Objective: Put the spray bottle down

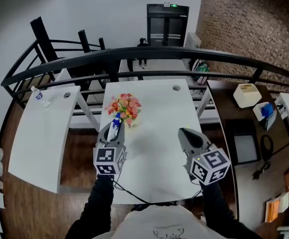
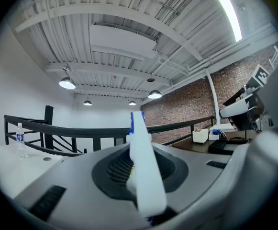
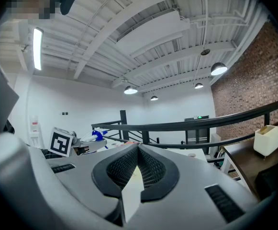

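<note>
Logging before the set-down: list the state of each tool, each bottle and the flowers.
Spray bottle: held in the left tool, over the white table.
Left tool: shut on the spray bottle.
Right tool: shut, empty.
Water bottle: upright on the side table.
Flowers: standing on the white table.

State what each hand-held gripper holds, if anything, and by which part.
The left hand-held gripper clamps the spray bottle by its white body, with the blue head sticking out ahead. The right hand-held gripper holds nothing.
</note>
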A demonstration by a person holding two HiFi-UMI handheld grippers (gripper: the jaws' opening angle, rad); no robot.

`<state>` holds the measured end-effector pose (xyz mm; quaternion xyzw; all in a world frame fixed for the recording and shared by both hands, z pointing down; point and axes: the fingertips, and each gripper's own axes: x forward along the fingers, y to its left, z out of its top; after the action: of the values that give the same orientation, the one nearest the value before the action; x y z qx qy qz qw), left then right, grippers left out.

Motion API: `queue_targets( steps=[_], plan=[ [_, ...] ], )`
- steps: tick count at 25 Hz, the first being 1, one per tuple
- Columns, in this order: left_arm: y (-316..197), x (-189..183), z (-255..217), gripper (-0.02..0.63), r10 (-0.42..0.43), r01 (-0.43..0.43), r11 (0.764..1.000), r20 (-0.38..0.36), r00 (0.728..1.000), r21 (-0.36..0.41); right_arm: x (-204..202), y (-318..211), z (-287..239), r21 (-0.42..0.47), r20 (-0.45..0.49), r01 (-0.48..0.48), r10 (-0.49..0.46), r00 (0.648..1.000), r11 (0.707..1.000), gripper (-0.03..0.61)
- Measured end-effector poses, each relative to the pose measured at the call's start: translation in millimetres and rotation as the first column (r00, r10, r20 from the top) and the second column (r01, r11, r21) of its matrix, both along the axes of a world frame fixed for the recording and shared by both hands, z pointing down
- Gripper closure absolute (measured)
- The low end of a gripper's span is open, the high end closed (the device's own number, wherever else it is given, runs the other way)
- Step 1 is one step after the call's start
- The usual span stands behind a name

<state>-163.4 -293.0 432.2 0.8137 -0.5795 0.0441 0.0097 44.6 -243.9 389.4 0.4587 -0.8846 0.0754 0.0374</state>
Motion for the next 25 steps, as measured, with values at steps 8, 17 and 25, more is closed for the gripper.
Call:
queue_targets(
  steps=[8, 17, 25],
  plan=[
    [-5.4, 3.9, 4.6, 0.538, -0.002, 0.002, 1.0, 0.013, 1.0, -0.01, 1.9, -0.2, 1.5, -0.006, 0.0, -0.002, 0.002, 1.0, 1.0, 0.594],
    [-7.0, 0.1, 5.2, 0.521, -0.028, 0.028, 1.0, 0.023, 0.999, -0.011, 3.1, -1.4, 0.2, -0.001, 0.002, -0.01, 0.01, 1.0, 1.0, 0.594],
    [-2.0, -2.2, 4.5, 0.461, -0.032, 0.032, 0.999, 0.024, 0.999, -0.012, 4.0, 2.8, -1.6, -0.001, 0.003, -0.004, 0.004, 1.0, 1.0, 0.594]
  ],
)
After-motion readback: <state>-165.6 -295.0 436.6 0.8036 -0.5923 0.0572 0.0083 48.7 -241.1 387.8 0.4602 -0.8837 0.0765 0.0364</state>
